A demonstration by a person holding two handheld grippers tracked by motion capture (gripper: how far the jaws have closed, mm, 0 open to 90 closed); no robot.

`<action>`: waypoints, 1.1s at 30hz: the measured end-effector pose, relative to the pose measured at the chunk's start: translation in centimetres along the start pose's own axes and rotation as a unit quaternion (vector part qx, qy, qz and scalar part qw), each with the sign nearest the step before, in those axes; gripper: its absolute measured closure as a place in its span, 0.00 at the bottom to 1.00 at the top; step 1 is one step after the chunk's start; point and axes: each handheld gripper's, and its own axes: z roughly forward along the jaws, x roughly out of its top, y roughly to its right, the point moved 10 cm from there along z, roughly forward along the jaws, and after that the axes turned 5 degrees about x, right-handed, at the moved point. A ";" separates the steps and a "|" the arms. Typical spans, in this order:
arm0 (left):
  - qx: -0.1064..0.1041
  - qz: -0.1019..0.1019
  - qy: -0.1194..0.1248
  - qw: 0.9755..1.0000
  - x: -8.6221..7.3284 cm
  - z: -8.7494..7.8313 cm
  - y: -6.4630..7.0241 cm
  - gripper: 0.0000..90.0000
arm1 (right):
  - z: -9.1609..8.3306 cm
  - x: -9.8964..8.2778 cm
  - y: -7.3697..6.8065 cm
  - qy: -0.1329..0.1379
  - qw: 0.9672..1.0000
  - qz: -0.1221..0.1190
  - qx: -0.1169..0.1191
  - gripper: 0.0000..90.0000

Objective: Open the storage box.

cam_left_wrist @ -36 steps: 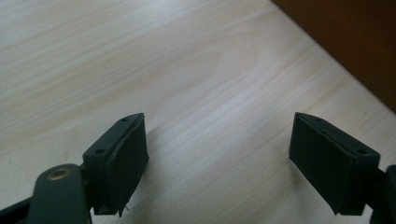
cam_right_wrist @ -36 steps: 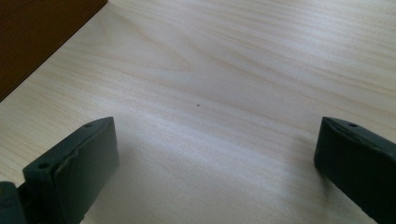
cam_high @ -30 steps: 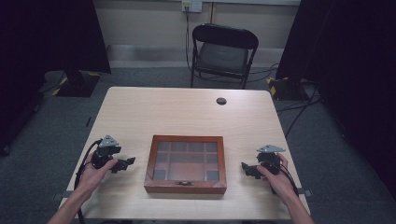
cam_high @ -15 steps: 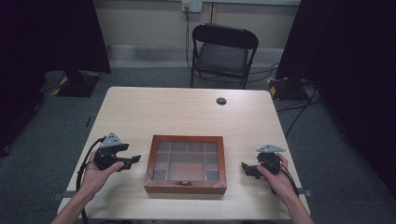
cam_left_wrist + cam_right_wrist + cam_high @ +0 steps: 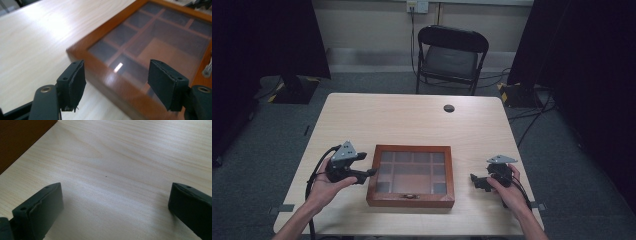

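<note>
Two hand-held grippers flanked a wooden display box (image 5: pixel 412 175) with a glass-paned, gridded lid, which lay flat near the front edge of the table (image 5: pixel 412 120), its long axis running side to side and its small metal clasp (image 5: pixel 410 196) on the front wall. The left gripper (image 5: pixel 371 172) was the nearer one: its tips stood just at the box's left rim, jaws apart with nothing between the pads, having just been closing; in the left gripper view (image 5: pixel 116 82) the box's near corner lay between and just beyond them. The right gripper (image 5: pixel 474 181) rested right of the box, clearly apart from it, jaws wide over bare tabletop (image 5: pixel 107 170). Open table remained behind the box, apart from a small dark disc (image 5: pixel 449 108) near the far edge.
</note>
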 end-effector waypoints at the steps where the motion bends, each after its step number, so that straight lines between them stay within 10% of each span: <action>1: -0.014 0.009 -0.006 1.000 0.7 0.5 0.6 0.33 | 0.0 0.0 0.0 0.000 1.000 0.000 0.000 0.00; 12: -0.072 0.025 -0.012 0.997 4.0 3.4 4.9 0.36 | 0.0 0.0 0.0 0.000 1.000 -0.001 0.000 0.00; 17: -0.114 0.049 -0.024 0.992 5.2 4.5 7.9 0.38 | 0.0 0.0 0.0 0.000 1.000 0.000 0.000 0.00; 25: -0.145 0.076 -0.069 0.984 2.9 5.0 10.2 0.44 | 0.0 0.0 0.0 0.000 1.000 0.000 0.000 0.00; 33: -0.167 0.059 -0.066 0.982 1.8 4.2 10.3 0.56 | 0.0 0.0 0.0 0.000 1.000 0.000 0.000 0.00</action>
